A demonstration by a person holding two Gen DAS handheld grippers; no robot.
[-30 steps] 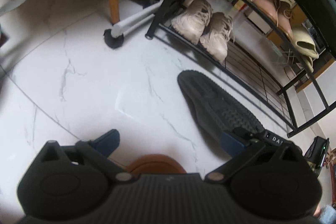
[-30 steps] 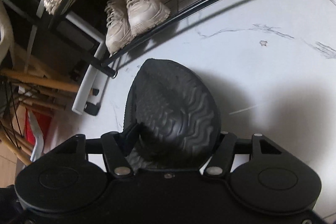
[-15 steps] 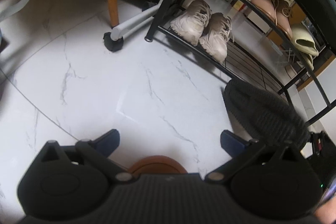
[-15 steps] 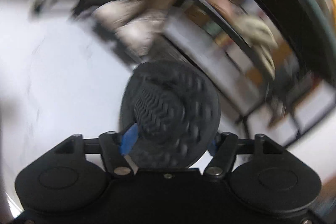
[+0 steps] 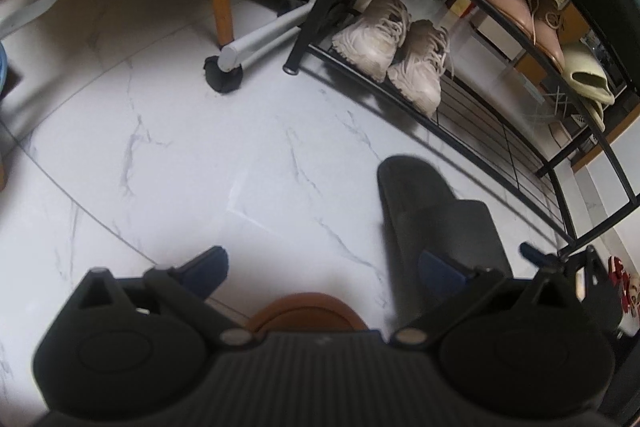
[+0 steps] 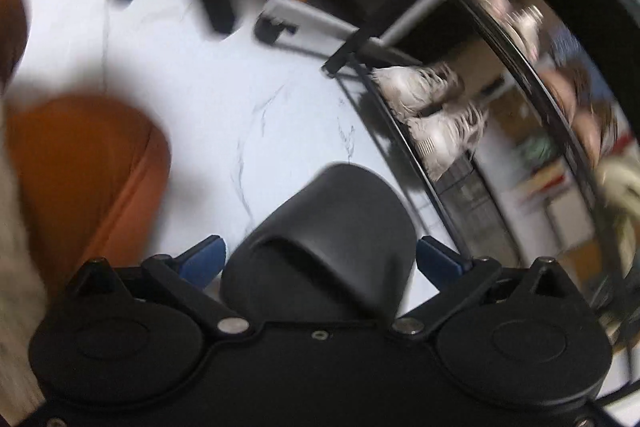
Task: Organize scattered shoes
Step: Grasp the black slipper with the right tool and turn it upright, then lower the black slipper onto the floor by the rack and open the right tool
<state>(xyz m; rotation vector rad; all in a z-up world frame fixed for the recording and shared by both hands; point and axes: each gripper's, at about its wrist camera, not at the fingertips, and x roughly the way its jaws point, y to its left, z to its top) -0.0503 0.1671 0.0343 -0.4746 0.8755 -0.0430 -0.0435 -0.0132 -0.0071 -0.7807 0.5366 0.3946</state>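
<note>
A white marble-veined floor (image 5: 192, 131) fills most of the left wrist view. A black wire shoe rack (image 5: 516, 163) runs along its right side, carrying a pair of pale chunky sneakers (image 5: 396, 55) on the lower shelf and pearl-trimmed flats, tan lace-ups and cream foam clogs on the shelf above.

The black slide sandal (image 5: 432, 203) lies sole down on the floor just in front of the rack's lower rail, a matte, smooth shoe with a rounded toe and one broad strap arching over an open footbed.

In the right wrist view, which is blurred, the right gripper (image 6: 320, 259) has just been opening: its blue-tipped fingers (image 6: 204, 259) stand wide on either side of the sandal without pressing it.

The left gripper (image 5: 328, 267) hangs over bare floor, fingers spread with nothing between them, above a brown rounded shoe toe (image 5: 304, 311).
</note>
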